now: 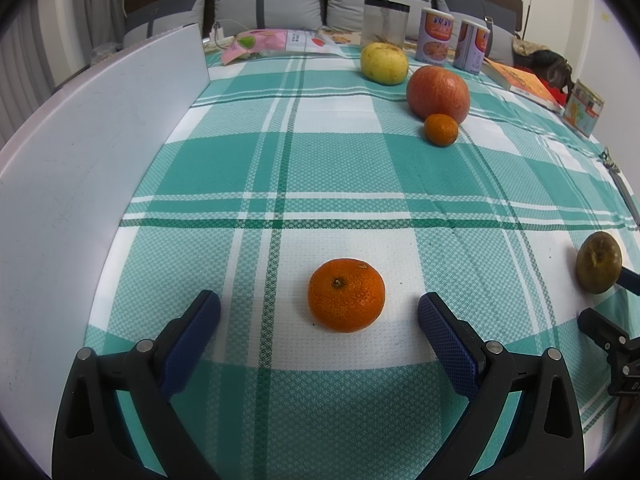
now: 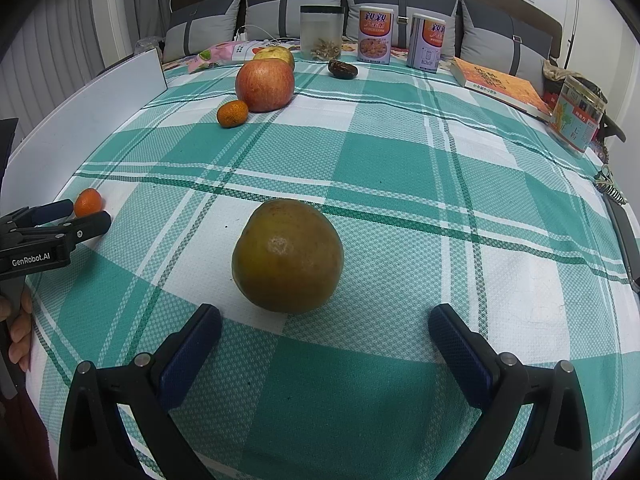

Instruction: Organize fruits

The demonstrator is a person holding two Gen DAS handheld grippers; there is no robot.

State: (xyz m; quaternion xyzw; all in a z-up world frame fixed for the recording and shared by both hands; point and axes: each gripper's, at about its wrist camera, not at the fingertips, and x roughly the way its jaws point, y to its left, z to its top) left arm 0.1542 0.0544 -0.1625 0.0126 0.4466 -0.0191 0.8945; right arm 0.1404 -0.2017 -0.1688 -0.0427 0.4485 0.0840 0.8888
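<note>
Early stage: left gripper (image 1: 319, 312) spread before untouched mandarin (image 1: 346, 294); right gripper (image 2: 325, 322) spread before russet pear (image 2: 287, 255); nothing grasped.

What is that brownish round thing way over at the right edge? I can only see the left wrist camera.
Observer: It is a brownish-green round fruit. The right gripper is open, and the fruit lies on the cloth just ahead of its fingertips, not gripped.
Operator: Is there any fruit I can't see at all?
Observer: Yes. A small dark brown fruit, maybe a date, lies in front of the clear jar, to the right of the red apple in the right wrist view.
</note>
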